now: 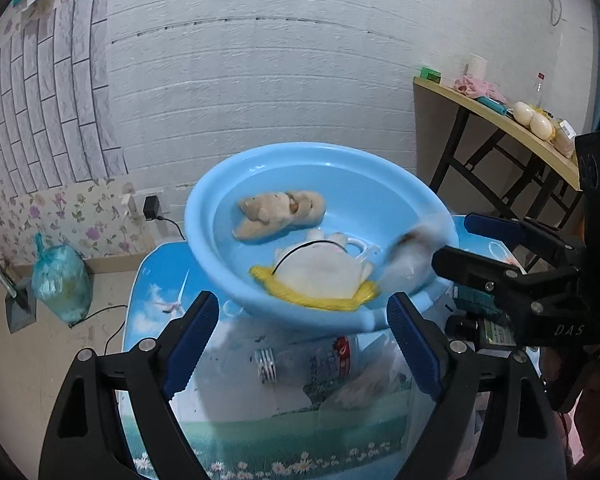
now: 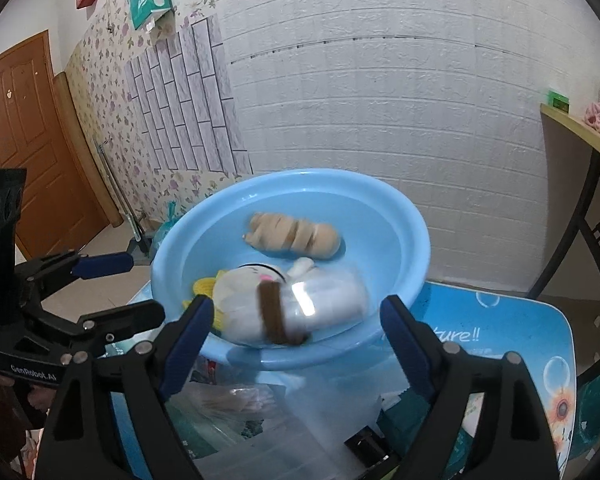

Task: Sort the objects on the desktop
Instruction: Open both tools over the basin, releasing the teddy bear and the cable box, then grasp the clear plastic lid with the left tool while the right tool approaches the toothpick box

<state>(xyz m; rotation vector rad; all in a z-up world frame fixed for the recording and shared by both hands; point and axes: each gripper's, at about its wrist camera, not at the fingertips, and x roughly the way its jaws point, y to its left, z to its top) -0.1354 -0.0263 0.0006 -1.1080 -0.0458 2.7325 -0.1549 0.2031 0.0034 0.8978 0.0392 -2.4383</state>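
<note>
even indoor light; strong fisheye bending at edges; motion blur smears the pale bundle point(image 2: 300, 312).

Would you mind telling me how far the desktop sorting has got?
Done: a tan plush and a white plush lie in the blue basin. In hand: nothing; a blurred white item shows over the rim. Left: plastic bags and a dark box remain on the table.

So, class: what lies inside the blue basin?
Inside the blue basin lie a tan plush toy, a white plush with yellow trim, and a blurred white item with a brown band. Anything beneath them is covered.
</note>
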